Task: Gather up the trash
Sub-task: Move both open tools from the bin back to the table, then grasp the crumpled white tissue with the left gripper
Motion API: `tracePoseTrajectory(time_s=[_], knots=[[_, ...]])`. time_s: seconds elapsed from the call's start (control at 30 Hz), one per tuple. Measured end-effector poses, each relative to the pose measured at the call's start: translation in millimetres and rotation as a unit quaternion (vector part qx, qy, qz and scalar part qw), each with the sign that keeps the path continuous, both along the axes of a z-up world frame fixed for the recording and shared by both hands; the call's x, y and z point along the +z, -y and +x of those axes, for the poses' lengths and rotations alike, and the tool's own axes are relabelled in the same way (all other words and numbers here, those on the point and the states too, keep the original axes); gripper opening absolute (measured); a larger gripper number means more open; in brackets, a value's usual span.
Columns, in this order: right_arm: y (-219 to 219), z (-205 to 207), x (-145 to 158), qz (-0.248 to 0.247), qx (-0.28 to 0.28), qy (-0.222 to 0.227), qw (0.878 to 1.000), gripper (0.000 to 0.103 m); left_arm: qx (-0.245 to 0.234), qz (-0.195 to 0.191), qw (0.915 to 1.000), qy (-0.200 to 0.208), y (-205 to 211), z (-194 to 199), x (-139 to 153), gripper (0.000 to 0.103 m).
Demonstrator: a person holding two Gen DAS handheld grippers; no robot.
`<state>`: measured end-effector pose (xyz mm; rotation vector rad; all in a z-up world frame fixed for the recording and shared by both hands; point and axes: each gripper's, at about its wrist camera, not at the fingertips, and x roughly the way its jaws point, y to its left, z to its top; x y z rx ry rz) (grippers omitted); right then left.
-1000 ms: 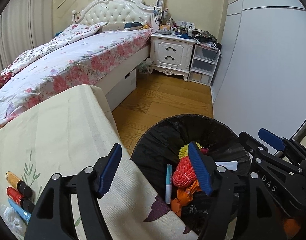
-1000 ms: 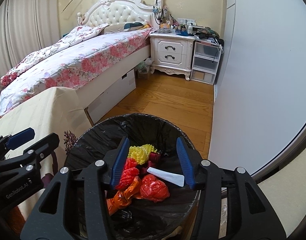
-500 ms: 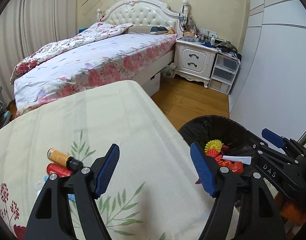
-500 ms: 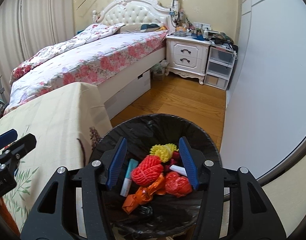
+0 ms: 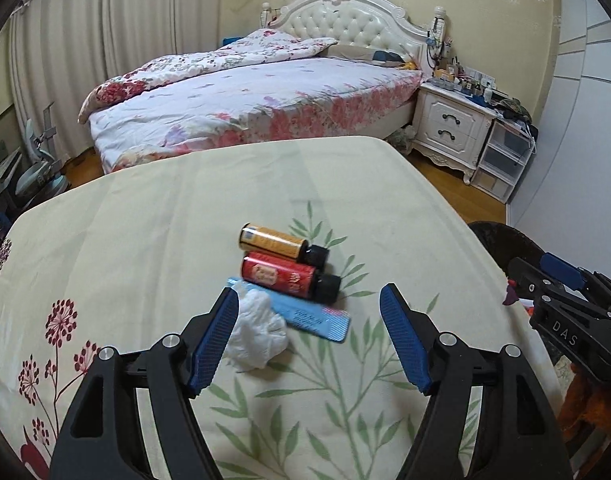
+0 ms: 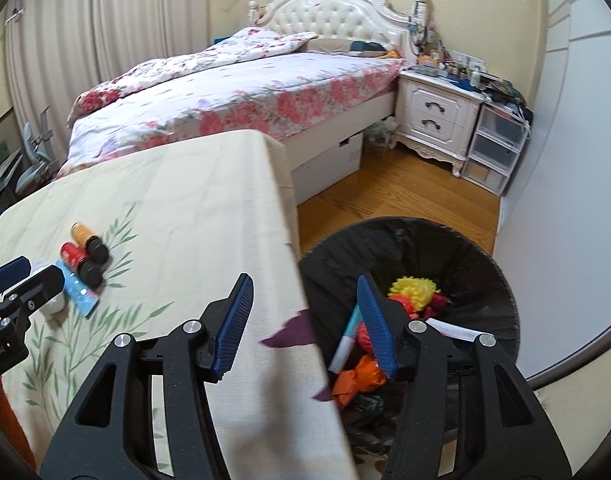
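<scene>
Since a second ago the left gripper [image 5: 309, 340] has swung away from the trash bin [image 6: 501, 280] to face the table, and the right gripper [image 6: 305, 320] has drifted left so its fingers now straddle the table edge and the bin's near rim. Both grippers have their fingers spread wide and hold nothing. Touching the inner face of the left gripper's left finger lies a crumpled white tissue [image 5: 257, 334], judged feather-light and soft, so it should squash flat under a pinch across its bulk. Just beyond it, between the fingers, a flat blue packet [image 5: 313, 318] lies thin on the cloth and looks awkward to lift. Farther ahead, a red bottle [image 5: 289, 276] and an orange bottle [image 5: 283, 244] lie side by side; rigid, likely to roll, best clamped mid-body.
</scene>
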<state>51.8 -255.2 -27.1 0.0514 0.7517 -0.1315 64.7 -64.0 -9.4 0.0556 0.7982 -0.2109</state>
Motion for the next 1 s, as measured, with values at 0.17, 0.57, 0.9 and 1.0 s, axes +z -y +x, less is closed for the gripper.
tracePoseTrajectory(time_s=[0.17, 0.57, 0.9, 1.0], knots=[[-29, 4, 0, -0.006, 0.029, -0.007, 1.000, 0.053, 0.016, -0.002, 0.9998, -0.014, -20, 3, -8, 0.071], [-81, 14, -8, -0.011, 0.084, -0.030, 0.996, 0.053, 0.011, -0.004, 0.9984, -0.056, -41, 9, -36, 0.037], [-119, 31, -18, -0.031, 0.122, -0.058, 0.990, 0.053, 0.049, 0.002, 0.9983, -0.031, -94, -9, -28, 0.034], [-131, 29, -22, -0.035, 0.138, -0.066, 0.988, 0.053, 0.067, 0.005, 0.9973, -0.030, -114, -15, -28, 0.034]])
